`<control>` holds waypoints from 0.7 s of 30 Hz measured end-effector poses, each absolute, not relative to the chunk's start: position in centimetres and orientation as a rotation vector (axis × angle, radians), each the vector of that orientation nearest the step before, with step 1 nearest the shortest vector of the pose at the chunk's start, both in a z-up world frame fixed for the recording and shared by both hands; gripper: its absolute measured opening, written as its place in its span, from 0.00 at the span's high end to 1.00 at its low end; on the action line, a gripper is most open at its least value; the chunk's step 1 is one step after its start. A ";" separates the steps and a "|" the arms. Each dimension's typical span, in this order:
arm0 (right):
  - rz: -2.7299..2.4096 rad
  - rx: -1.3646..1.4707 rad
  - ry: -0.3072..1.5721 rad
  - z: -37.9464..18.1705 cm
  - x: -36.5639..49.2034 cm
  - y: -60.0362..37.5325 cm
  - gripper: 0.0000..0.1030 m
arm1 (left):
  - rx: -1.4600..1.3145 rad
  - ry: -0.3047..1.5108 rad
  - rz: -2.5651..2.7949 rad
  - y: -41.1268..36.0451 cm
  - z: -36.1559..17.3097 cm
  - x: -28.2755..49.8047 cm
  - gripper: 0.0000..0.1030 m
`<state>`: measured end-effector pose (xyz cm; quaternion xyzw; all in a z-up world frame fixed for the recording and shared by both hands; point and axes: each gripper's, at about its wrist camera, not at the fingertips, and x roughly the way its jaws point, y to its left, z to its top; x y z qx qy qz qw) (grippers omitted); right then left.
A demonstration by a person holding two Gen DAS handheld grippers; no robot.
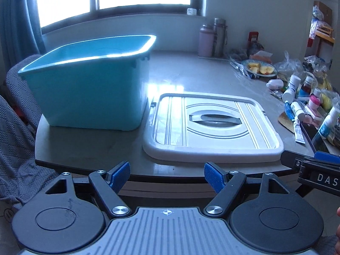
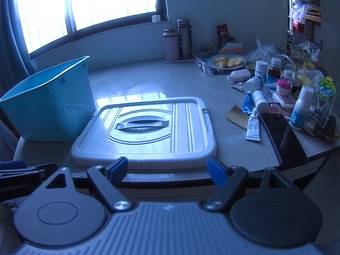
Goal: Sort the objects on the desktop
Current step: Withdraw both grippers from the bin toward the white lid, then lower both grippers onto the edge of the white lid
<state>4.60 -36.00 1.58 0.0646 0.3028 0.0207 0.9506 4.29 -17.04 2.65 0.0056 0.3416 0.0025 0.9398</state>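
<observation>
An open turquoise bin (image 1: 89, 85) stands on the grey table at the left; it also shows in the right wrist view (image 2: 51, 106). Its white lid (image 1: 212, 125) lies flat beside it, handle up, also in the right wrist view (image 2: 146, 129). A pile of small bottles and tubes (image 2: 265, 93) lies at the right, with a white tube (image 2: 253, 125) and a dark phone (image 2: 282, 133) nearest. My left gripper (image 1: 167, 176) is open and empty at the table's front edge. My right gripper (image 2: 167, 171) is open and empty, in front of the lid.
A plate of cut fruit (image 2: 226, 61), two flasks (image 2: 178, 40) and plastic bags (image 2: 267, 51) sit at the back right. A grey chair (image 1: 19, 114) stands left of the table. The window is behind the bin.
</observation>
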 end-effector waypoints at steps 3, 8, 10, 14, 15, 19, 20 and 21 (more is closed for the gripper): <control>0.049 0.126 0.641 1.0 5.2 -36.4 0.21 | 0.012 0.716 0.008 -17.3 2.3 5.2 0.23; 0.044 0.130 0.683 0.5 7.3 -36.9 0.20 | 0.019 0.748 0.003 -17.5 1.7 7.0 0.23; 0.046 0.129 0.692 0.4 8.1 -37.0 0.16 | 0.018 0.751 0.004 -17.5 1.5 8.0 0.23; 0.043 0.124 0.690 0.2 10.1 -36.9 0.09 | 0.015 0.763 0.008 -17.5 1.1 10.8 0.23; 0.039 0.122 0.699 0.1 10.6 -37.1 0.09 | 0.010 0.773 0.010 -17.5 1.0 11.6 0.23; 0.031 0.119 0.723 -0.3 13.1 -37.7 0.09 | -0.011 0.803 0.006 -17.8 0.3 14.5 0.23; 0.024 0.120 0.729 -0.4 13.7 -37.8 0.09 | -0.011 0.811 0.006 -18.0 0.1 15.2 0.23; 0.017 0.121 0.736 -0.5 14.4 -37.9 0.09 | -0.012 0.823 0.007 -18.0 -0.2 15.9 0.23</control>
